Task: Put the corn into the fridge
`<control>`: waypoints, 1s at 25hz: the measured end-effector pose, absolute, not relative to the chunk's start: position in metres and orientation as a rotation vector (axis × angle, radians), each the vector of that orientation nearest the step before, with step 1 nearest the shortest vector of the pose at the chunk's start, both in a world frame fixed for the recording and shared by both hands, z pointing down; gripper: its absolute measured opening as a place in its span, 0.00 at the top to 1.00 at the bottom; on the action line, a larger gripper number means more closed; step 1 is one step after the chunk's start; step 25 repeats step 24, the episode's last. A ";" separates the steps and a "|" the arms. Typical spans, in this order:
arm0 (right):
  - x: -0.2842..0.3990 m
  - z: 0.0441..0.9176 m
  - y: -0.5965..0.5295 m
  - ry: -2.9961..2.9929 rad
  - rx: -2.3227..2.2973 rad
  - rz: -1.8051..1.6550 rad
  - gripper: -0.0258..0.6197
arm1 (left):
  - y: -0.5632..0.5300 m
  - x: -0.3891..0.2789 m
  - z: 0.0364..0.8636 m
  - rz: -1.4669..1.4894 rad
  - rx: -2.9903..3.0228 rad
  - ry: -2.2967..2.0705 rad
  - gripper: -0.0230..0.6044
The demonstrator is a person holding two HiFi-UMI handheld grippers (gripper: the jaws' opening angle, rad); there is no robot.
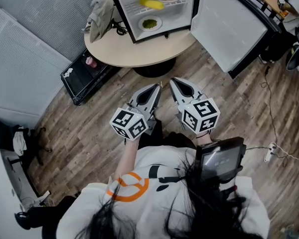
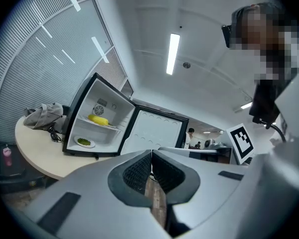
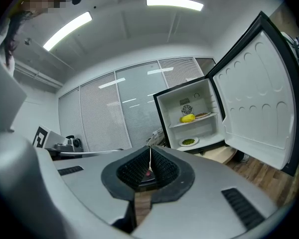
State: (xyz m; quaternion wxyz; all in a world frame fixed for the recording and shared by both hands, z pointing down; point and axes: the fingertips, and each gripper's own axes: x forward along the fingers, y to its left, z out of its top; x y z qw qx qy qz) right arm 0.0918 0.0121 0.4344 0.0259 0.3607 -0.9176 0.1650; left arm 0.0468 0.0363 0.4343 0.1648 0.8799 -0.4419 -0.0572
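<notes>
The corn (image 1: 152, 4) lies on the open fridge's (image 1: 178, 20) upper shelf (image 1: 177, 2), at the desk's (image 1: 139, 51) far edge. Left tool (image 1: 158, 86) and right tool (image 1: 173, 80) are pressed together, empty, over the floor (image 1: 89, 128).

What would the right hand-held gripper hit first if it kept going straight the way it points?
Likely the table edge or the grey cloth bundle left of the open fridge; nothing nearer shows ahead of the right hand-held gripper. Depth is unclear.
</notes>
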 end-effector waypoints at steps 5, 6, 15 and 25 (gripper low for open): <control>0.095 0.433 0.015 -2.840 1.120 0.509 0.93 | 0.042 0.049 0.433 -0.164 2.513 -1.258 0.95; 0.095 0.432 0.015 -2.841 1.120 0.508 0.93 | 0.043 0.050 0.432 -0.164 2.516 -1.257 0.95; 0.091 0.432 0.017 -2.841 1.115 0.508 0.93 | 0.046 0.048 0.431 -0.160 2.518 -1.254 0.95; 0.090 0.433 0.011 -2.837 1.120 0.501 0.93 | 0.041 0.046 0.430 -0.174 2.522 -1.256 0.95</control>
